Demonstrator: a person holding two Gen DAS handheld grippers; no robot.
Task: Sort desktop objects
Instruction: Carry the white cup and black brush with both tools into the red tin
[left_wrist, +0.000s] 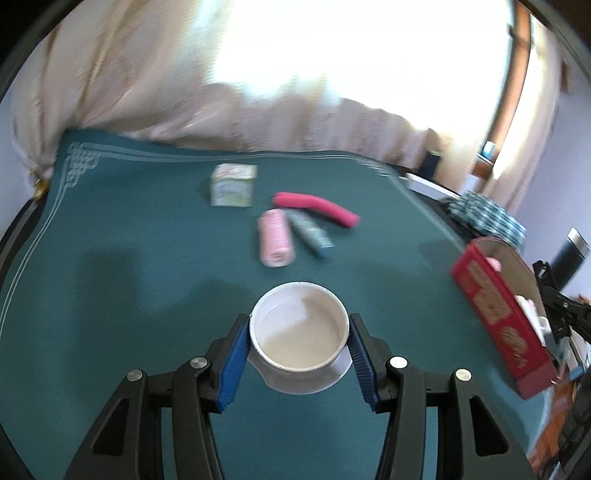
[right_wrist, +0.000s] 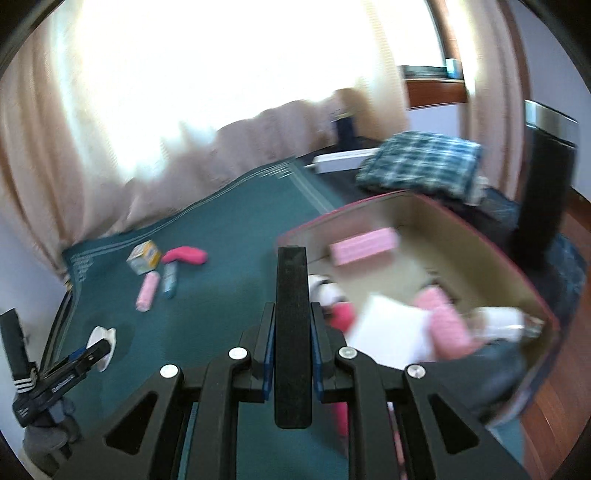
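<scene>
The left gripper (left_wrist: 299, 345) is clamping a white cup (left_wrist: 300, 338) above the green mat (left_wrist: 129, 280), while the right gripper (right_wrist: 291, 321) is pinching a black bar (right_wrist: 291, 332) beside the red box (right_wrist: 532, 295).

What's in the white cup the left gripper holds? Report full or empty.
Empty. The left wrist view looks straight into the white cup between the left gripper pads: only its bare pale bottom shows.

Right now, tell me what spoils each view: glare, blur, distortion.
Left wrist: the window blows out white, fisheye bends the green mat, tabletop items smear. Right wrist: the same glare, and the box contents blur heavily.
</scene>
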